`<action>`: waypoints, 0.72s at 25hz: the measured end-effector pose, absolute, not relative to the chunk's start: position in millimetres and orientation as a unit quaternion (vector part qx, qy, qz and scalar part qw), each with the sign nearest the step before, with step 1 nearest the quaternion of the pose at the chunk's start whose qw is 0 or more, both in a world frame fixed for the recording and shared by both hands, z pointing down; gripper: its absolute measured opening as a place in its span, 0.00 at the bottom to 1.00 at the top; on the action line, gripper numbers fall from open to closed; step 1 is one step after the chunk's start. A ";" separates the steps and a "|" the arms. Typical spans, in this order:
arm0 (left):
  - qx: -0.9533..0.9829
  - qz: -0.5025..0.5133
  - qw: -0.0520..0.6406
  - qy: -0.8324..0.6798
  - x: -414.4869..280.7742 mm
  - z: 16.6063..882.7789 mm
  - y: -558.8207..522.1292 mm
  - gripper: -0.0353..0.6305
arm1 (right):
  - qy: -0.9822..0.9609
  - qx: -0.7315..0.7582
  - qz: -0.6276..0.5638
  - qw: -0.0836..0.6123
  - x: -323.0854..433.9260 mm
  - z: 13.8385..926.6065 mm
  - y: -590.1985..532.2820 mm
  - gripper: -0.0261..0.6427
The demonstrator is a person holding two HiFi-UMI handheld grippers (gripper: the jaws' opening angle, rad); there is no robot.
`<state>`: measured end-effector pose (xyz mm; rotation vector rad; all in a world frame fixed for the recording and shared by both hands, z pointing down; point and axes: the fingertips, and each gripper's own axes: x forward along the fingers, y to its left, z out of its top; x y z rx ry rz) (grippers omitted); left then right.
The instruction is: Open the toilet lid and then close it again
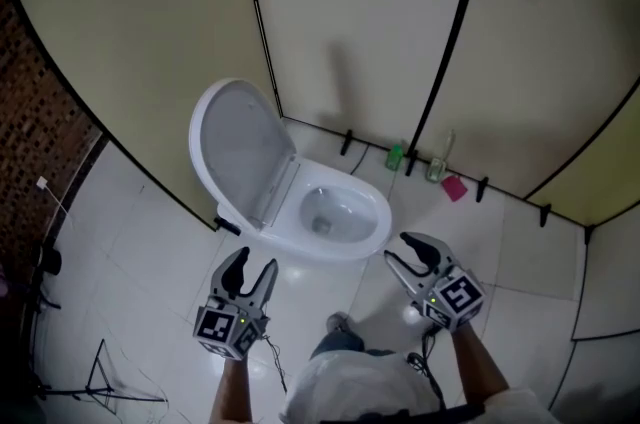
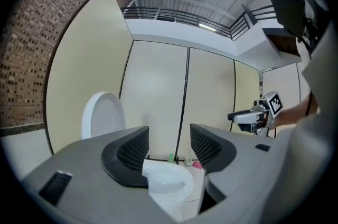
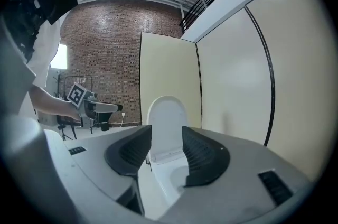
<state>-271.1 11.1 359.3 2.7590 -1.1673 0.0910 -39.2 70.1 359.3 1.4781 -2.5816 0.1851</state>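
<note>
Nearest: left claw (image 1: 254, 268) and right claw (image 1: 400, 248), both part-open, empty, short of bowl (image 1: 345, 232). Toilet lid (image 1: 240, 147) up, leaning twd partition (image 1: 350, 12). Judged light, rigid, slick plastic, hinged at rear. Rec. grip at free top rim; lower slow, avoid slam.

Toilet (image 1: 335, 222) on floor (image 1: 140, 212), backed against partition (image 1: 350, 12). Lid (image 1: 238, 147) raised, behind and left of bowl. Bottle (image 1: 438, 167) on floor right of toilet, at partition foot. Left gripper (image 1: 256, 262) before toilet, to its left; right gripper (image 1: 397, 247) just right of bowl. Both clear of toilet.
</note>
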 end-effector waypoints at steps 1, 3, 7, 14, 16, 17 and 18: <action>0.917 0.034 0.074 -0.390 -281.1 364.7 14.3 0.41 | -0.860 0.501 0.062 0.078 -41.9 361.3 76.1 0.31; 0.915 0.042 0.090 -0.391 -301.7 377.8 19.7 0.41 | -0.850 0.517 0.065 0.074 -47.5 364.9 88.8 0.31; 0.908 0.035 0.121 -0.400 -344.9 400.7 24.7 0.41 | -0.835 0.539 0.076 0.081 -65.9 375.4 119.4 0.31; 0.906 0.070 0.134 -0.396 -387.2 440.3 -12.6 0.42 | -0.814 0.566 0.111 0.069 -113.9 410.0 165.5 0.31; 0.898 0.075 0.141 -0.410 -398.8 454.0 -40.9 0.43 | -0.812 0.565 0.126 0.073 -126.1 417.8 171.0 0.31; 0.894 0.077 0.145 -0.416 -403.5 461.2 -58.1 0.47 | -0.811 0.566 0.131 0.075 -130.3 420.9 169.9 0.31; 0.892 0.080 0.150 -0.419 -407.2 468.4 -75.9 0.51 | -0.809 0.567 0.135 0.076 -133.9 423.5 166.9 0.31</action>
